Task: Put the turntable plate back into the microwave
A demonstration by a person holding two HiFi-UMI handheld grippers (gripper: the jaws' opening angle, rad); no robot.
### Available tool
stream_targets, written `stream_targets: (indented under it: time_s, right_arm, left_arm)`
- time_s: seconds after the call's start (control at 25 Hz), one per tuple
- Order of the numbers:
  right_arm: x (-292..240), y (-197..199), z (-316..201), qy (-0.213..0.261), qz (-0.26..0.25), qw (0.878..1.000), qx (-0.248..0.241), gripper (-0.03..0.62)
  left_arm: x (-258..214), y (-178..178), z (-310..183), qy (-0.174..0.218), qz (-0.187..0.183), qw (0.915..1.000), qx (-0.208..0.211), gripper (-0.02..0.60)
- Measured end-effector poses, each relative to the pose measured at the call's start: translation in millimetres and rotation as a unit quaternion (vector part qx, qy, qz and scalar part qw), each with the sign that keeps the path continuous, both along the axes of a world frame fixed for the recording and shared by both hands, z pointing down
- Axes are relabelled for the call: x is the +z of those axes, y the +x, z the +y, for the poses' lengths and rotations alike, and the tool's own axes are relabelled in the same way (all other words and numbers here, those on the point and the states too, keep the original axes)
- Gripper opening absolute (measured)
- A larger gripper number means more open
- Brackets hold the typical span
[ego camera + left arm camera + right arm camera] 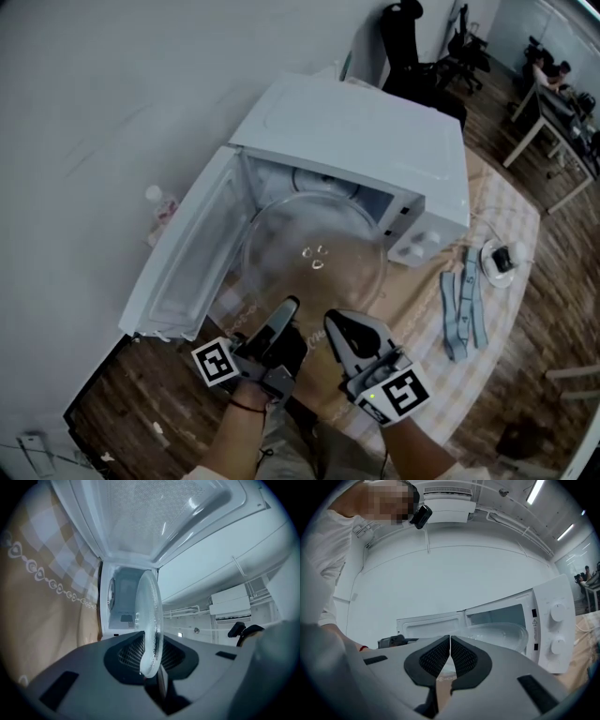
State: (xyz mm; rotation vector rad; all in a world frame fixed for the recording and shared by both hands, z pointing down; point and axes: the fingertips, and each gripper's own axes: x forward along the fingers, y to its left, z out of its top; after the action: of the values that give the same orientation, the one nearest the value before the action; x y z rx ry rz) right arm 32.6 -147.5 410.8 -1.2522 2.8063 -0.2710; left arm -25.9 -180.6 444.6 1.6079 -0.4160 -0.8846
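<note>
Left gripper (284, 311) is clamped on the near rim of the turntable plate (314, 253), jaws part-way in on the thick glass edge. The plate is held roughly level, far edge at the microwave (375, 141) mouth, door (183, 267) swung wide for clearance. Right gripper (339, 326) is pinched closed and empty beside the rim, probably as backup support. Plate is clear, smooth, round glass with moulded hub bumps, so likely slippery.

Microwave (375, 141): white throughout, open door and dials included. Turntable plate (314, 253): clear, colourless glass. Tablecloth (42, 588): tan with paler checks, bordered by a chain of white hearts. Left gripper (151, 637) and right gripper (450, 639): grey bodies, black cross-hatched pads (436, 656). Marker cubes (405, 392): white with black square patterns. Floor (141, 394): dark brown wood planks. Wristband (246, 406): red. Wall (94, 94): plain white.
</note>
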Motion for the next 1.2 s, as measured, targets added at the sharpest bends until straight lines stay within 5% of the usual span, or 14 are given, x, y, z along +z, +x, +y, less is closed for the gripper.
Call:
stream_targets:
  time_s: [0.96,1.2]
  right_arm:
    - [34.8,-6.2,-74.3,-0.015,0.011,0.999,0.036,0.034]
    - [38.6,-3.4,-85.9,-0.017,0.014,0.999,0.037,0.034]
  left_arm:
    - [29.6,13.6,-84.5,-0.004,0.016,0.9999,0.004,0.064]
    - [39.7,13.1,-98.8,-0.004,-0.005,0.9999,0.008,0.066]
